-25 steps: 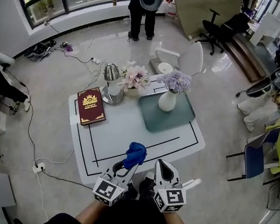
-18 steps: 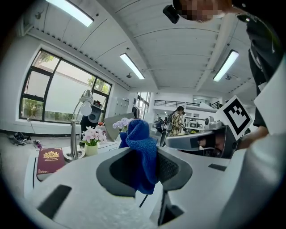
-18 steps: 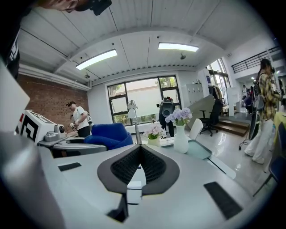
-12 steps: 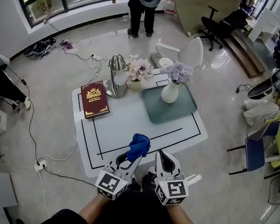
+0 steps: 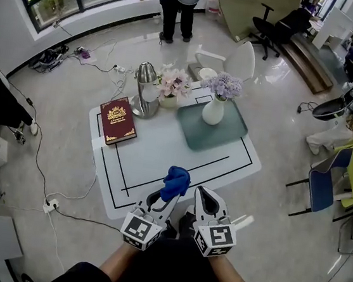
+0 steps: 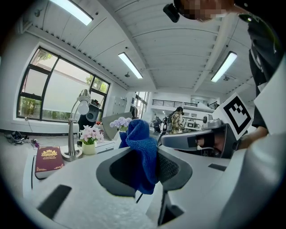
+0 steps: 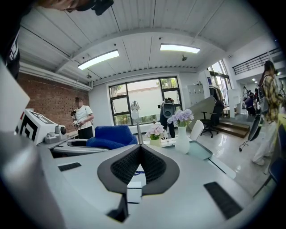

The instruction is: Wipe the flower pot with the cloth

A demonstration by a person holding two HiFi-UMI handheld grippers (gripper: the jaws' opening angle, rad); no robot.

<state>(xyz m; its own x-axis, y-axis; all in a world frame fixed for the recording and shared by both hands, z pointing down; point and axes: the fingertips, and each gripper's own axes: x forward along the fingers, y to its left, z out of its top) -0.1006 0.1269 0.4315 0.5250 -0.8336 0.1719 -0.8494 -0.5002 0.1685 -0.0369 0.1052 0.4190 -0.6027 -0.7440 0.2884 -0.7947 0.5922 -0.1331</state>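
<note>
Nothing much had shifted since a second ago: left gripper (image 5: 164, 201) was clamped on the blue cloth (image 5: 176, 182) over the near edge of the table (image 5: 162, 149), right gripper (image 5: 204, 197) pinched together (empty), flower pot (image 5: 167, 101) at the table's far edge.

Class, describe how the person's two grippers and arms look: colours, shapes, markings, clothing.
Both the left gripper and right gripper are light grey, tapering bodies, each carrying a cube with black-and-white square markers. The jaws have black ribbed pads. The person wears black sleeves.
</note>
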